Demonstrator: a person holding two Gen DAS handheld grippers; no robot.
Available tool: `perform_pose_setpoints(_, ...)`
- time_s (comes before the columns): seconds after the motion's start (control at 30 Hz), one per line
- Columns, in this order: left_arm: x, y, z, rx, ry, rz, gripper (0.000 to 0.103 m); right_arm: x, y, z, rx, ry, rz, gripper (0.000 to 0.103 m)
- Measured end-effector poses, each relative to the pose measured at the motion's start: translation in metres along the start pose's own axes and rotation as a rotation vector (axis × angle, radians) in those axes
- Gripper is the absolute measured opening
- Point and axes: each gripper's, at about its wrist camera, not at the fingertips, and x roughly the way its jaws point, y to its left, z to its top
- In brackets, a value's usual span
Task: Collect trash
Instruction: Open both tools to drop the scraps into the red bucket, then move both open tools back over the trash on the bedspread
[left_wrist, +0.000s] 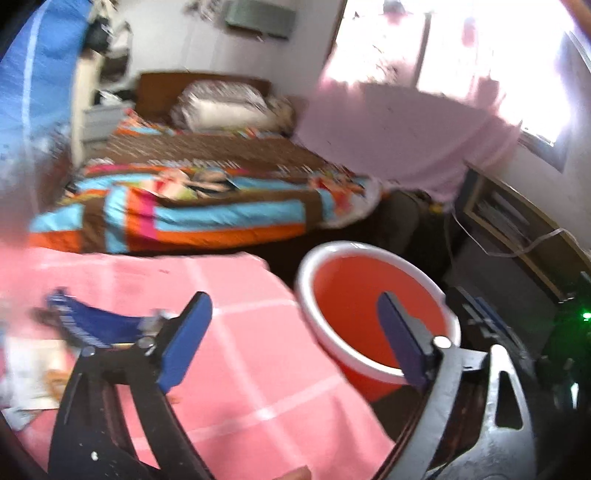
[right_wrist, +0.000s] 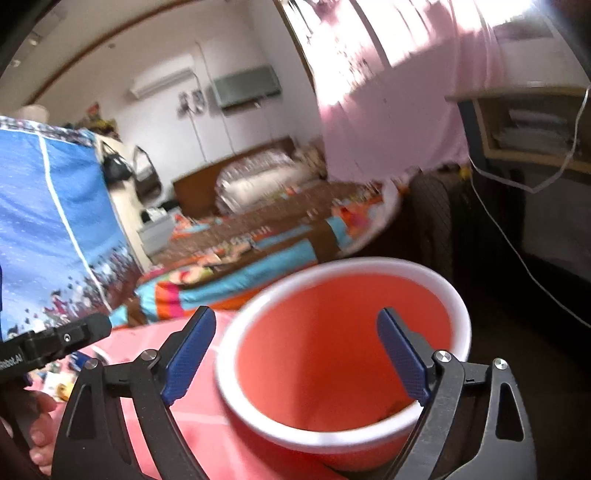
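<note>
Bedroom behind: bed (left_wrist: 207, 192) with a striped quilt in blue, orange and brown, pillows (left_wrist: 221, 105) against a wooden headboard, pink curtain (left_wrist: 417, 136) lit by a bright window. Up close, worktop (left_wrist: 236, 302) under a pink checked cloth.

Red bin (left_wrist: 354, 295) with a white rim, standing at the right edge of the worktop, mouth up. Seen from the right wrist, bin (right_wrist: 332, 332) fills the middle; something small and dark low inside near the front wall, too blurred to name.

Left tongs (left_wrist: 295, 332) spread wide, holding nothing: left finger over the cloth, right finger in front of the bin's mouth. Blue wrapper (left_wrist: 85, 321) lying on the cloth just left of the left finger, apart from it. Pale papers (left_wrist: 29, 373) at the far left edge, blurred.

Right tongs (right_wrist: 295, 350) likewise spread wide and bare, hovering over the bin: left finger just outside the rim above the cloth, right finger over the inside. Black body of the other tool (right_wrist: 55, 343) at the left of this view, with small scraps (right_wrist: 62, 373) on the cloth beneath it, indistinct.

Blue printed fabric (right_wrist: 48, 229) hanging at the left. Shelf (right_wrist: 532, 125) with a white cable (right_wrist: 517, 236) at the right.
</note>
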Motion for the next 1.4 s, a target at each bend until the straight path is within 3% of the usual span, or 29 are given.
perform_pose_setpoints(0.07, -0.019, 0.012, -0.002, -0.005, -0.065, 0.081, 0.103, -0.008, 0.012, 0.002, -0.016, -0.045, 0.022, 0.103)
perform_pose_setpoints(0.23, -0.066, 0.04, -0.011, -0.009, -0.232, 0.208, 0.103, -0.027, 0.044, 0.005, -0.065, -0.159, 0.099, 0.103)
perform_pose_setpoints(0.77, -0.18, 0.122, -0.047, -0.099, -0.479, 0.43, 0.103, -0.073, 0.132, -0.012, -0.186, -0.423, 0.312, 0.103)
perform_pose_setpoints(1.03, -0.205, 0.141, -0.067, -0.064, -0.518, 0.512, 0.103, -0.066, 0.174, -0.034, -0.297, -0.386, 0.377, 0.103)
perform_pose_setpoints(1.17, -0.204, 0.147, -0.075, -0.044, -0.5, 0.542, 0.103, -0.061, 0.188, -0.045, -0.346, -0.369, 0.388, 0.103)
perform_pose_setpoints(1.4, -0.193, 0.164, -0.076, -0.092, -0.404, 0.494, 0.103, -0.045, 0.206, -0.058, -0.401, -0.278, 0.394, 0.103)
